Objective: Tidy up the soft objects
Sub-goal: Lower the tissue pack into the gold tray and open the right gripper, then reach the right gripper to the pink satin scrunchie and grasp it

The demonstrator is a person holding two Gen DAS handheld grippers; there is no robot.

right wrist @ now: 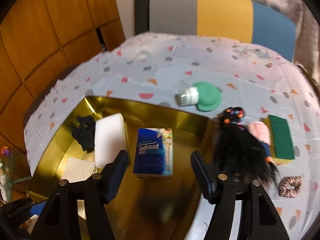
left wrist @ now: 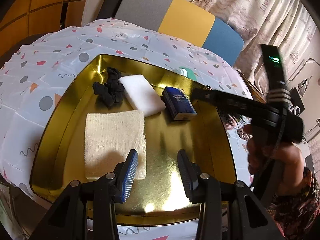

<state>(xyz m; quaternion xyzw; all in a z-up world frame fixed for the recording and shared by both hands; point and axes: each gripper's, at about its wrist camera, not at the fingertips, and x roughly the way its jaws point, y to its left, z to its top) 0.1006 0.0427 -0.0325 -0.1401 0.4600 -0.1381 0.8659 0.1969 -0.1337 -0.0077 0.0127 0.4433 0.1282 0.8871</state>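
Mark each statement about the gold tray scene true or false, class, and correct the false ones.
1. The blue tissue pack lies inside the gold tray. True.
2. The white sponge lies outside the tray. False: it is in the tray, beside the black fabric.
3. The left gripper grips the beige cloth. False: it is open and holds nothing.
4. The green scouring sponge lies on the tablecloth, outside the tray. True.
5. The right gripper is open. True.

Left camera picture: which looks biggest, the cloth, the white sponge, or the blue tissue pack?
1. cloth, though it lies nearest the camera
2. white sponge
3. blue tissue pack
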